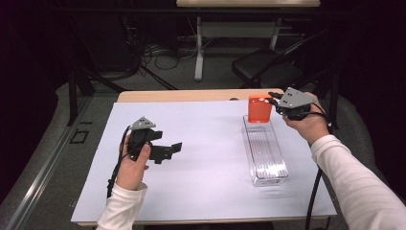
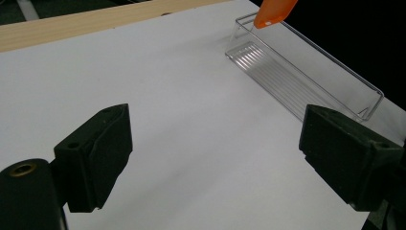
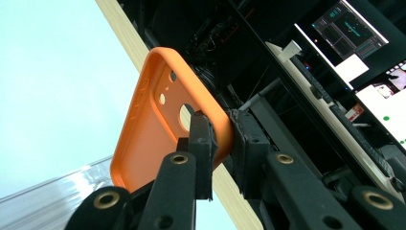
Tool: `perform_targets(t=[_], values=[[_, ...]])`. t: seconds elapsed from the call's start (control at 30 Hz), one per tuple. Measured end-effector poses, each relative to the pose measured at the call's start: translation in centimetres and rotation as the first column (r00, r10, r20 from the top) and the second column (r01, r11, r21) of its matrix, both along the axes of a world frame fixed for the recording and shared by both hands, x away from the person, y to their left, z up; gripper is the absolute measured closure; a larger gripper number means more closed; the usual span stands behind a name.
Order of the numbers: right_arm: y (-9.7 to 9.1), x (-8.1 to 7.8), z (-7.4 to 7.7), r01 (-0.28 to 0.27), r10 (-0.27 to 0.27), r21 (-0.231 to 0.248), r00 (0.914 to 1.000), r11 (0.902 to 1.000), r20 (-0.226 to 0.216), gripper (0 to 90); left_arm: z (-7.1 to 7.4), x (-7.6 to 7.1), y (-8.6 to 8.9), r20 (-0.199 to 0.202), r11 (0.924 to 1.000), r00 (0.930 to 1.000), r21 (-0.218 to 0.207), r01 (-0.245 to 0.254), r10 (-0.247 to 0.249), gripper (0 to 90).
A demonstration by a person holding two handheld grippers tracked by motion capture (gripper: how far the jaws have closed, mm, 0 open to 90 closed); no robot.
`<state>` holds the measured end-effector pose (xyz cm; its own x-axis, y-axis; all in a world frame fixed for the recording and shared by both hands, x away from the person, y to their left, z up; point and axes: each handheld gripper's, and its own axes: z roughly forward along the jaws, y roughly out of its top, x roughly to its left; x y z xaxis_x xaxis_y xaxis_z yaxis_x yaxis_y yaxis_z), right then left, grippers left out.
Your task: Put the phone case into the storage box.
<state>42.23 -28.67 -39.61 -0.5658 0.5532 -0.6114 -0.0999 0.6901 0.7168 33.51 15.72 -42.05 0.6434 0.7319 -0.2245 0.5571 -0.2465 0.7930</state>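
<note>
My right gripper (image 3: 221, 139) has its jaws pinched nearly shut on one side wall of the orange phone case (image 3: 165, 115), at the camera-cutout end. In the high view, it hangs upright at the upper right, over the far end of the clear tray (image 1: 275, 178). I judge the case light, rubbery and grippy, but its thin wall may flex, so a hold near a corner seems firmest. My left gripper (image 2: 210, 158) hovers wide open and empty over the white mat (image 2: 191, 96).

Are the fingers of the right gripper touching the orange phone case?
Touching: in the right gripper view, both fingers pinch the orange phone case by its edge.
</note>
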Motion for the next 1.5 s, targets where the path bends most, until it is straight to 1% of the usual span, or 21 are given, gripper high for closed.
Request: perform_targets(t=[0.13,0.3,0.4,0.57,0.83,0.97,1.07,1.27,1.5], values=[[0.1,0.6,-0.9,0.009,-0.009,-0.001,1.0,1.0,-0.001,79.8,-0.1,0.0,0.0,-0.006,1.0,1.0,-0.002,0.0,0.0,11.5],[0.3,1.1,-2.0,0.016,-0.016,-0.011,0.9999,0.9998,-0.004,79.8,-0.1,-0.1,0.0,-0.005,1.0,1.0,-0.006,-0.002,0.002,11.5],[0.4,1.3,-2.6,0.021,-0.021,-0.004,0.9998,0.9998,0.005,79.8,-0.1,-0.1,0.1,-0.004,1.0,1.0,-0.006,-0.004,0.004,11.5],[0.5,1.6,-3.4,0.025,-0.025,-0.012,0.9997,0.9996,0.003,79.8,-0.1,0.0,0.2,-0.004,0.9999,1.0,-0.009,-0.005,0.005,11.5],[0.4,1.9,-4.5,0.037,-0.037,-0.003,0.9993,0.9993,0.005,79.8,-0.2,0.0,0.1,-0.007,1.0,1.0,-0.007,0.001,-0.001,11.5],[0.6,2.1,-5.2,0.037,-0.037,-0.016,0.9993,0.9992,0.001,79.8,-0.2,0.0,0.0,-0.008,1.0,1.0,-0.008,0.0,0.0,11.5],[0.7,2.1,-5.7,0.039,-0.039,-0.014,0.9992,0.9991,-0.003,79.8,-0.3,0.0,0.0,-0.008,1.0,1.0,-0.008,0.002,-0.002,11.5],[0.8,2.2,-6.3,0.037,-0.037,-0.026,0.9993,0.999,0.001,79.8,-0.3,0.1,-0.1,-0.01,1.0,0.9999,-0.003,0.005,-0.005,11.5],[0.6,2.3,-6.5,0.041,-0.041,-0.013,0.9992,0.9991,0.005,79.8,-0.4,0.1,-0.1,-0.011,1.0,0.9999,-0.006,0.006,-0.006,11.5]])
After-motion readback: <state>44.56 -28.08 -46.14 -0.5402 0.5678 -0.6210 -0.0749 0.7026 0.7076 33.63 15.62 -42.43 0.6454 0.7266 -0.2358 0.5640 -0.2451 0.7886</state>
